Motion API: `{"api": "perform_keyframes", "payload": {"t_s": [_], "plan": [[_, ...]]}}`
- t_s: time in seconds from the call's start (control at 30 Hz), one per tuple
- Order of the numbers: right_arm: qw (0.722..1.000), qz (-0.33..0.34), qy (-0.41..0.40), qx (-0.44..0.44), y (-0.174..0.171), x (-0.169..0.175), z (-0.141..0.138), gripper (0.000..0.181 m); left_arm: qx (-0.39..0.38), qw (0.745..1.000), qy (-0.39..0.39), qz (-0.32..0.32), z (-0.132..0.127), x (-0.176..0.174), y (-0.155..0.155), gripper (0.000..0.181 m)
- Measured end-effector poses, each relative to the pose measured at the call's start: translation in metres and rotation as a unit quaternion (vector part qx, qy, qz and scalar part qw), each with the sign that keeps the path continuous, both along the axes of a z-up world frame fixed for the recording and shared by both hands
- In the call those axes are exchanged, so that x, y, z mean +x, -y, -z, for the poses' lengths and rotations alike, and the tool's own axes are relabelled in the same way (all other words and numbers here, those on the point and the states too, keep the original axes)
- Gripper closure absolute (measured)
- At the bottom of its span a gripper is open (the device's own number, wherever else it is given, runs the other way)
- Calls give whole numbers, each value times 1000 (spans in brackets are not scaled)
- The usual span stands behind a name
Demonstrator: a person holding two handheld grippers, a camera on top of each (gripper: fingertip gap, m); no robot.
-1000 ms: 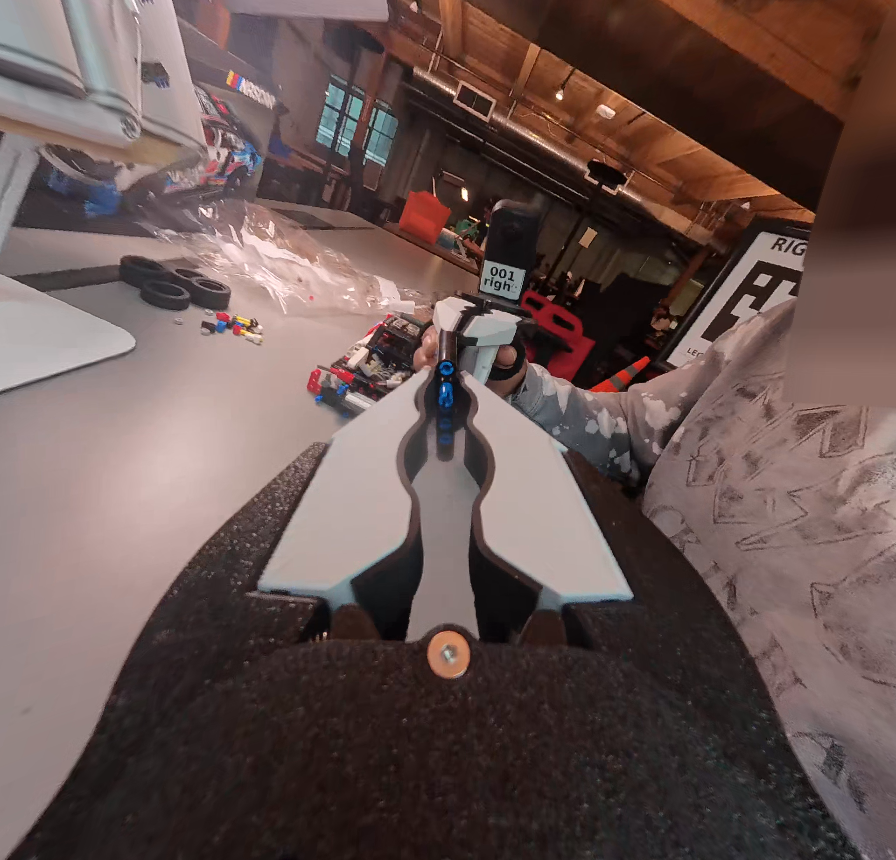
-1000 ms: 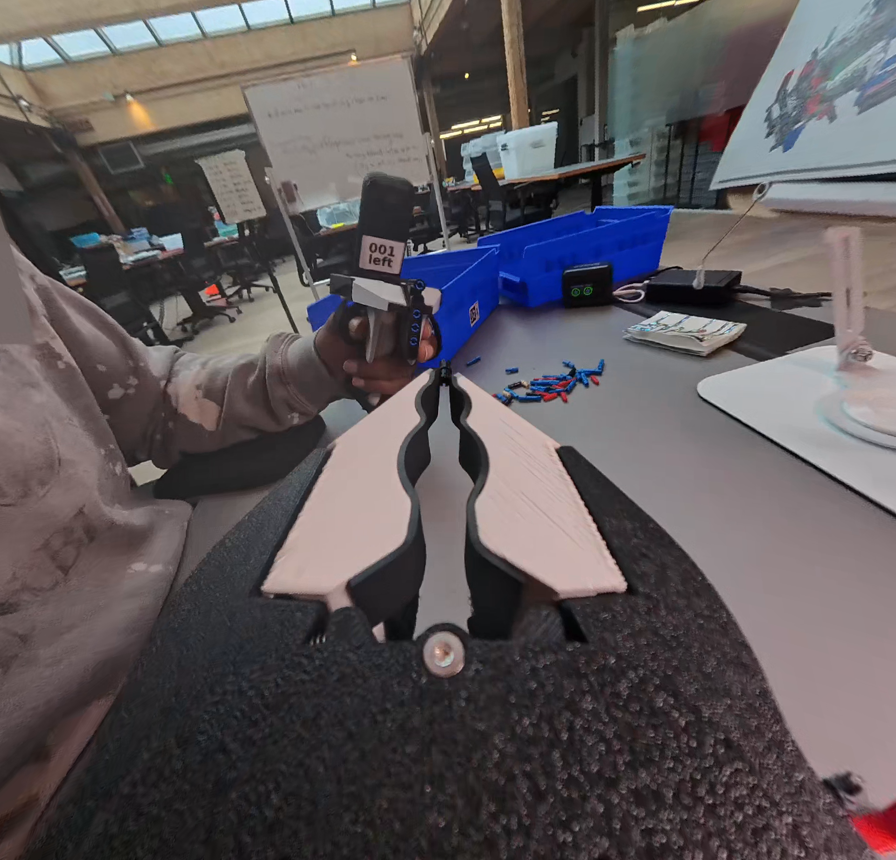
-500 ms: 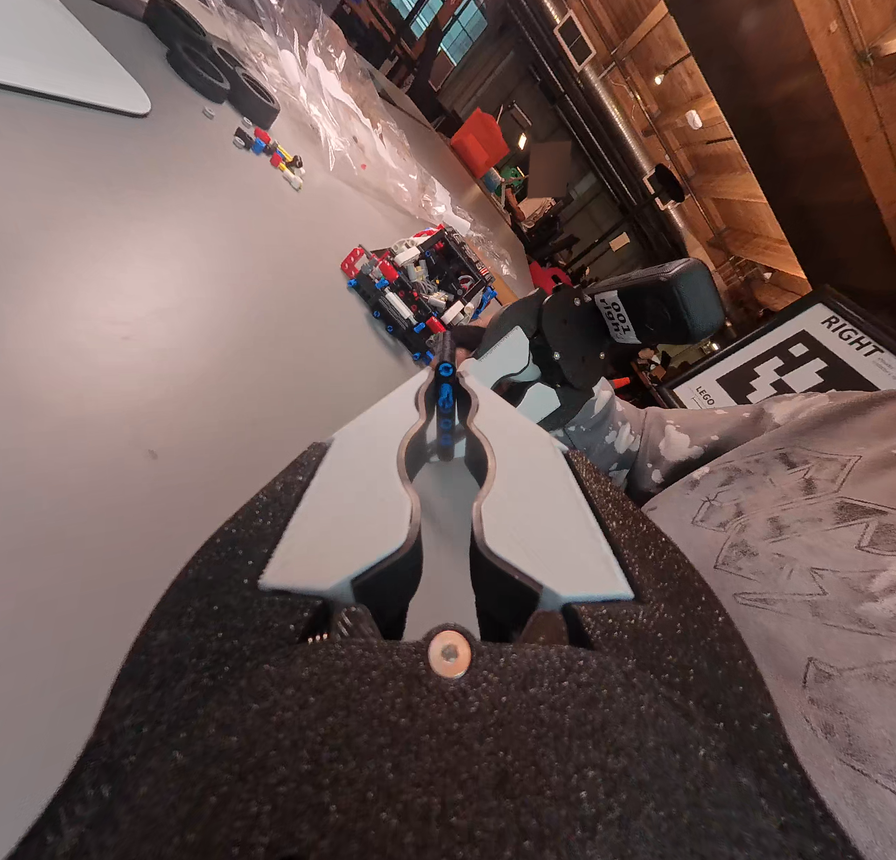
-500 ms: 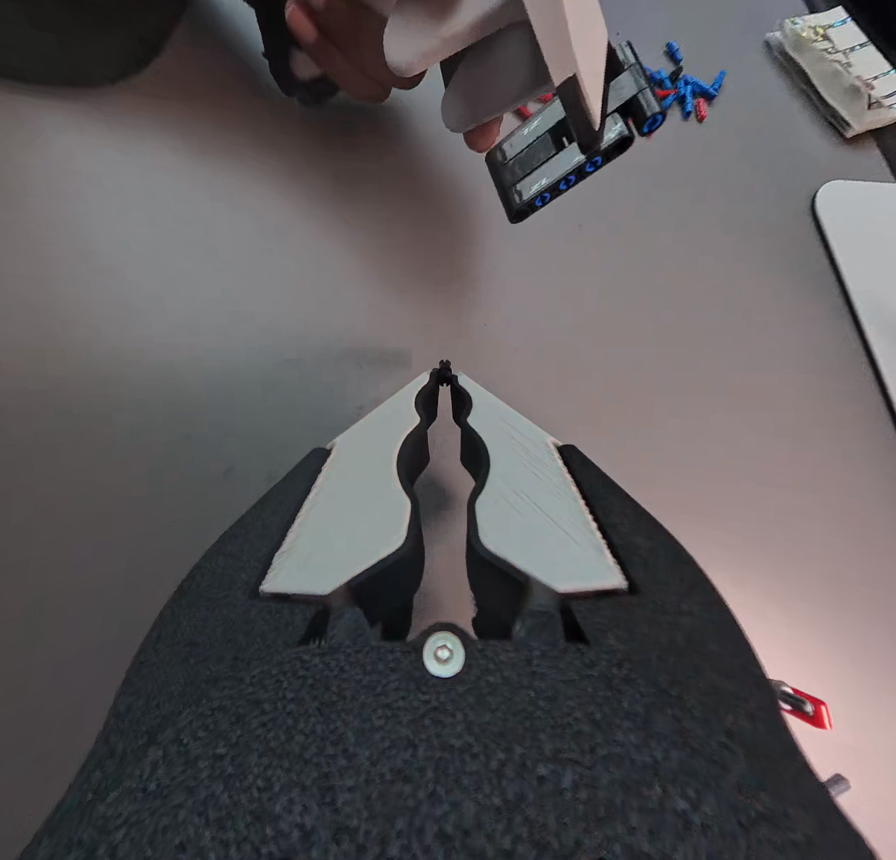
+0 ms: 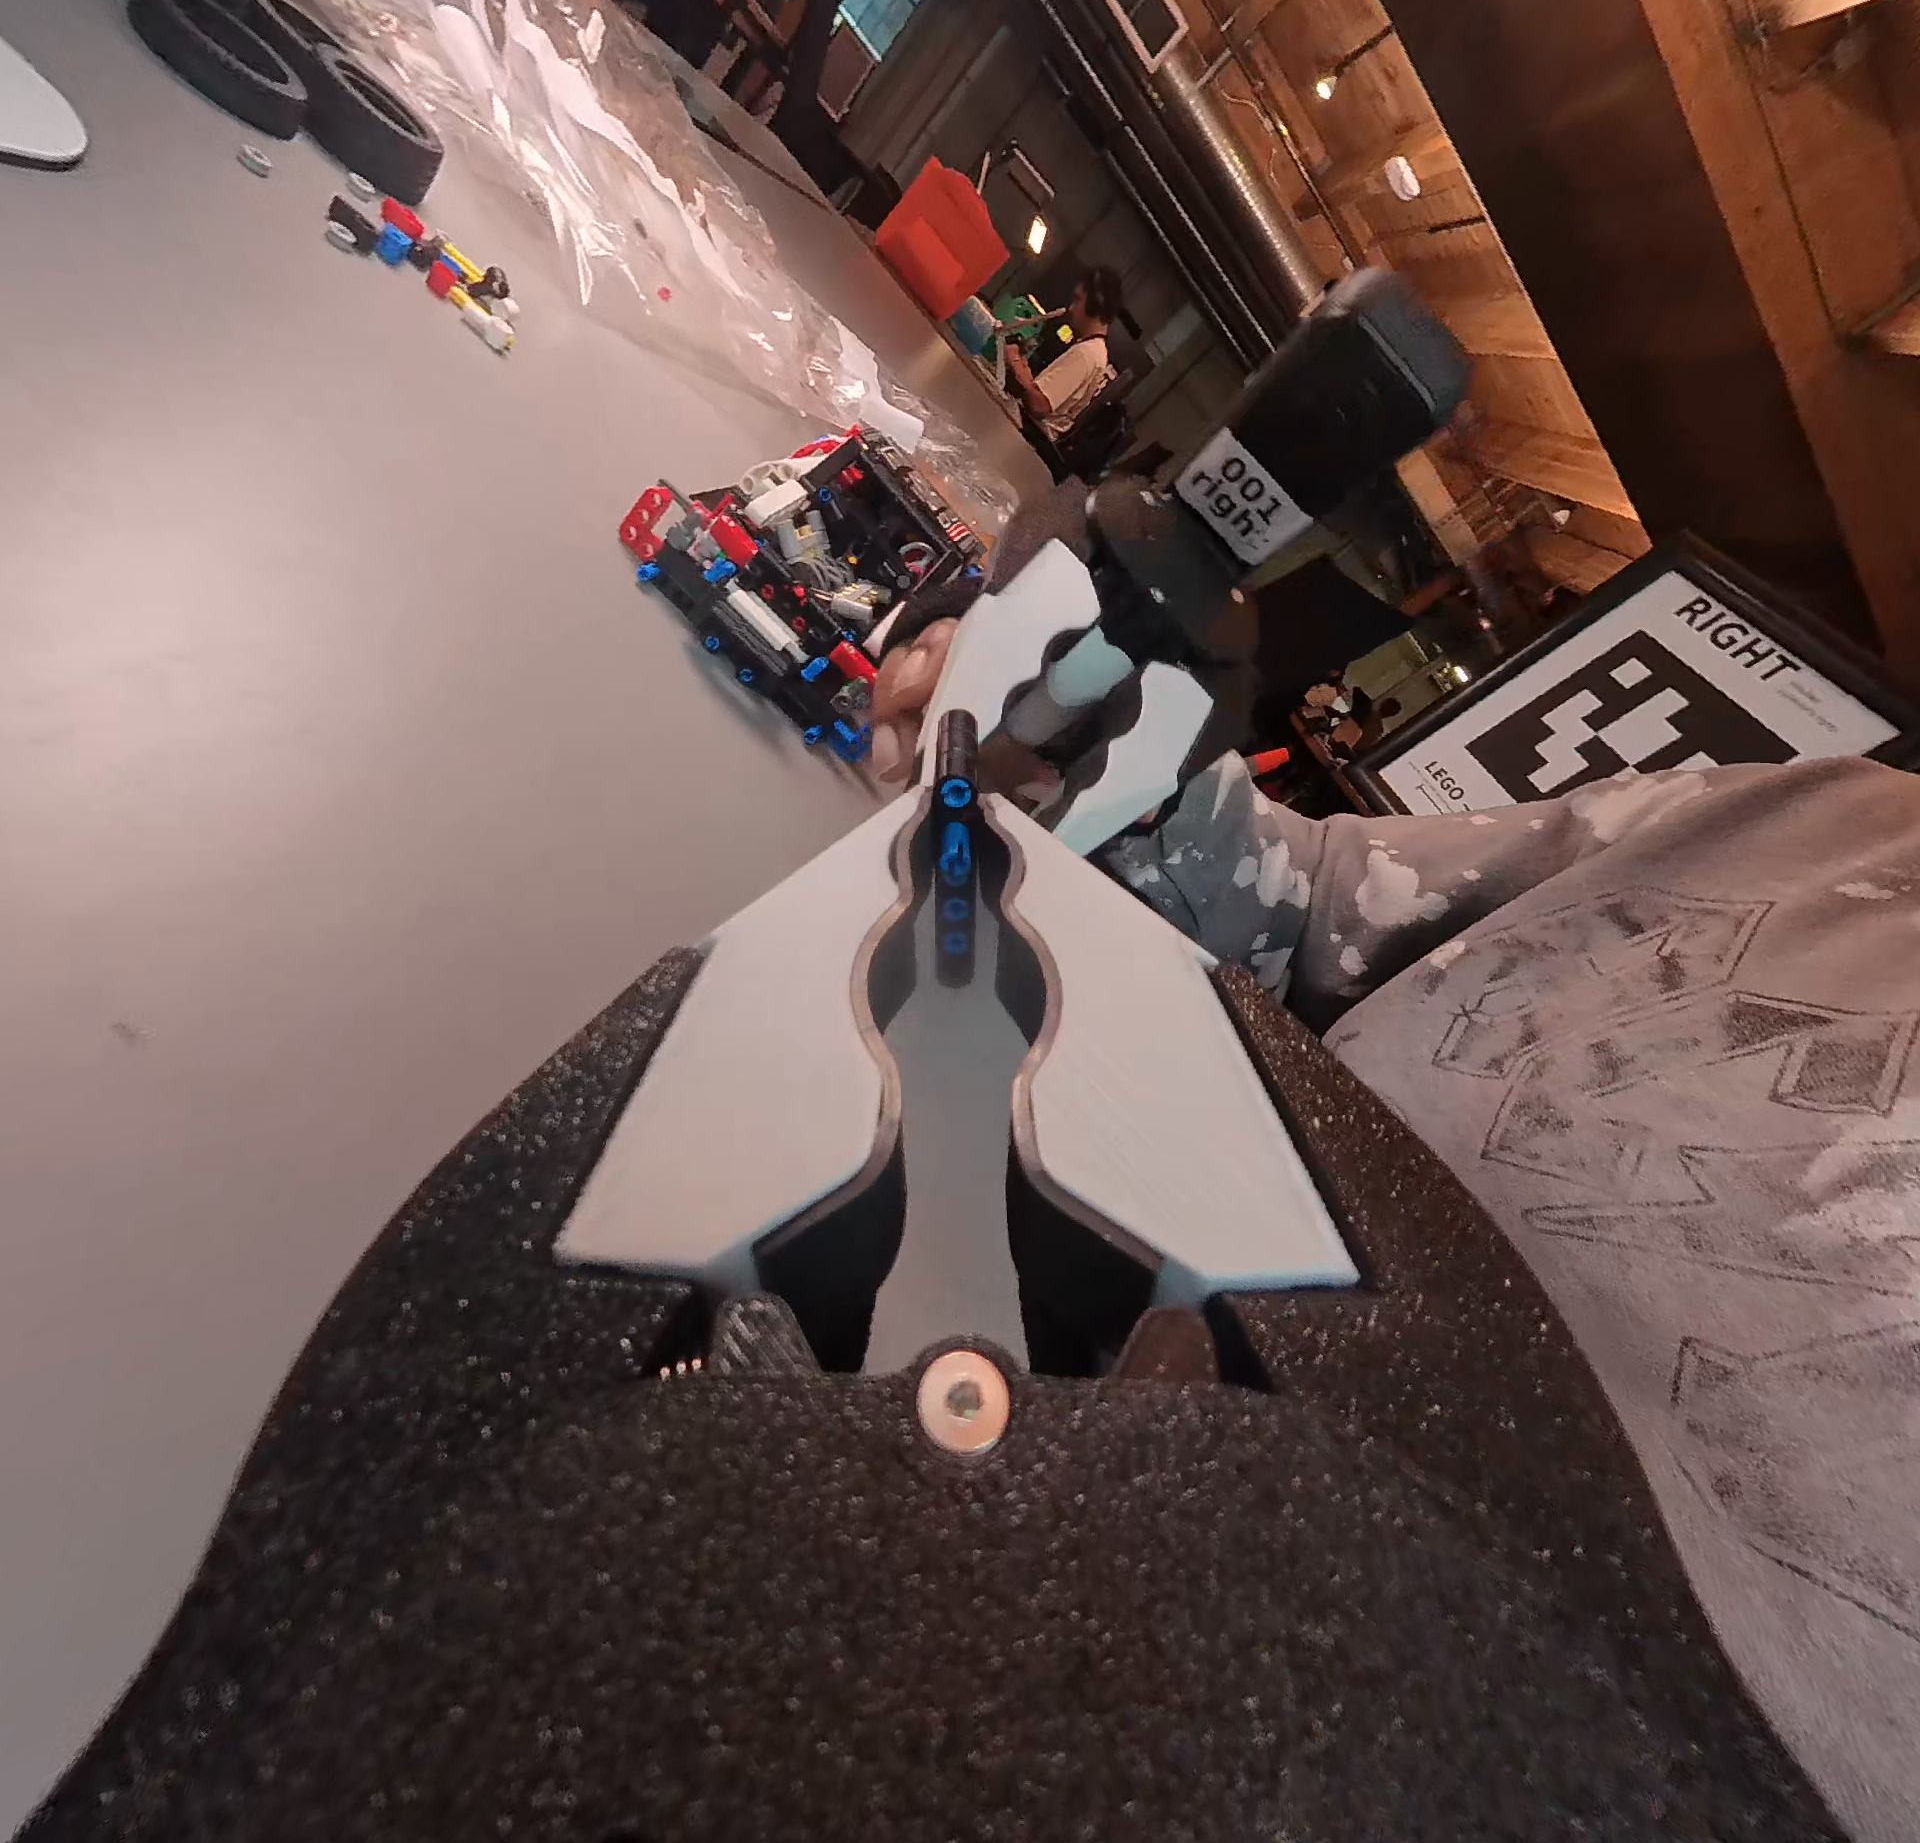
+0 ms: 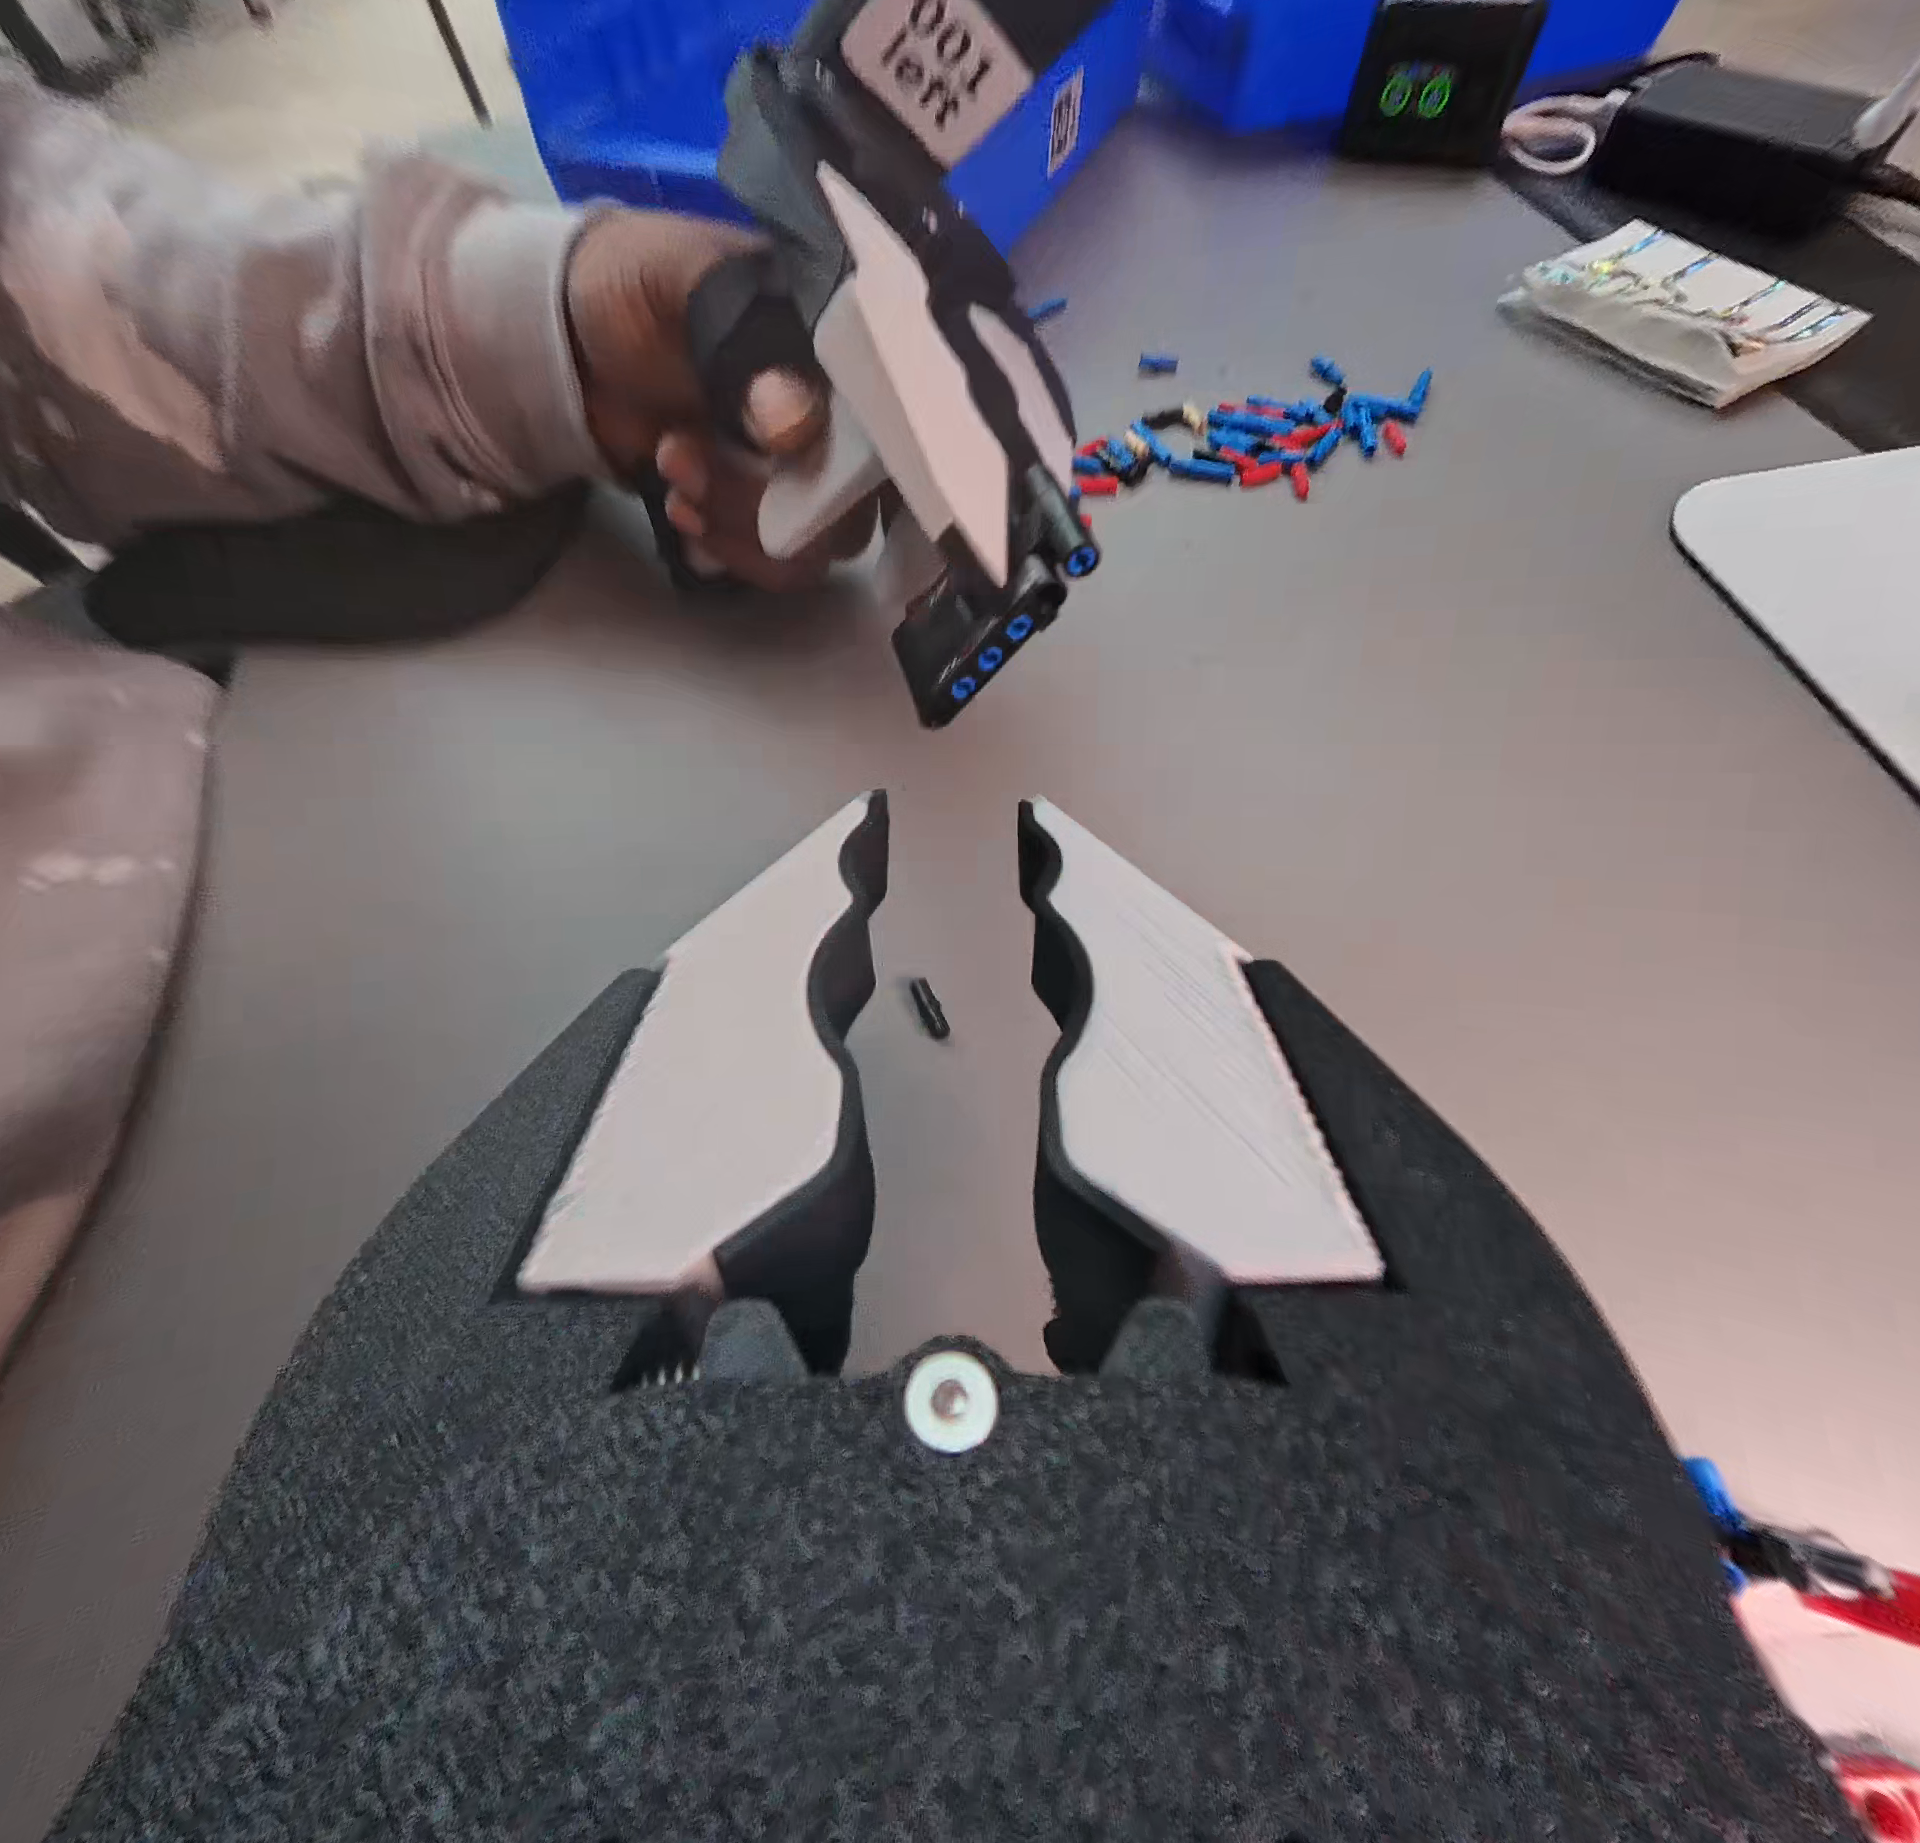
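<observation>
My left gripper [image 5: 954, 806] is shut on a black beam piece with blue pins [image 5: 953, 874], held edge-on above the grey table [image 5: 312, 754]. The same gripper [image 6: 1023, 546] shows in the right wrist view, with the black beam [image 6: 987, 630] sticking out below its tips. My right gripper [image 6: 953, 806] is open and empty, low over the table. A small black pin [image 6: 930, 1007] lies on the table between its fingers. The right gripper [image 5: 1070, 692] also shows in the left wrist view, just beyond the beam.
A partly built brick model [image 5: 800, 578] sits mid-table, with loose tyres [image 5: 301, 89], small coloured pieces [image 5: 436, 266] and clear plastic bags [image 5: 644, 183] behind. A pile of blue and red pins [image 6: 1257, 432], blue bins [image 6: 1039, 58], a black box [image 6: 1444, 68] and a white base plate [image 6: 1829, 588] lie around.
My right gripper has opened and the small black pin it held now lies on the table between its fingers. The left gripper still holds the beam and has tilted.
</observation>
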State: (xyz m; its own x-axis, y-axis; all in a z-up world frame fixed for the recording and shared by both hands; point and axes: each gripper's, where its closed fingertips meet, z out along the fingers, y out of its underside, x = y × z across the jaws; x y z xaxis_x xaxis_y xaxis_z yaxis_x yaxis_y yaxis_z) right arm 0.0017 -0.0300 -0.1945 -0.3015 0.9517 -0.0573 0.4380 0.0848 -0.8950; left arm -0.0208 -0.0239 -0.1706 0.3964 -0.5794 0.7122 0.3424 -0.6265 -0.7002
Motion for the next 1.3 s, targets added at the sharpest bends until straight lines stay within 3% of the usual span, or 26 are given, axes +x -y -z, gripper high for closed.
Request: {"api": "perform_keyframes", "payload": {"t_s": [0.03, 0.13, 0.3, 0.53, 0.9, 1.0, 1.03, 1.3], "plan": [[999, 1, -19, -34, 0, 0, -10, 157, 8, 1000, 2, 7, -3, 3, 2, 177], [993, -5, -55, -102, 7, -4, -27, 157, 29, 999, 10, 27, -11, 13, 7, 177], [987, -17, -43, -154, 23, -14, -22, 167, 42, 998, 27, 45, -17, 25, 12, 176], [969, -17, -65, -240, 13, -9, -36, 175, 68, 996, 41, 42, -30, 16, 15, 169], [973, -28, -60, -222, 18, -9, -32, 175, 79, 996, 15, 34, -30, 15, 15, 177], [975, -25, -81, -206, 20, -11, -39, 165, 75, 996, -9, 49, -23, 21, 18, 177], [977, -28, -76, -197, 21, -11, -37, 174, 77, 996, -5, 54, -24, 24, 20, 178], [975, -47, -88, -197, 21, -5, -45, 176, 103, 992, -40, 57, -31, 24, 24, 178]]}}
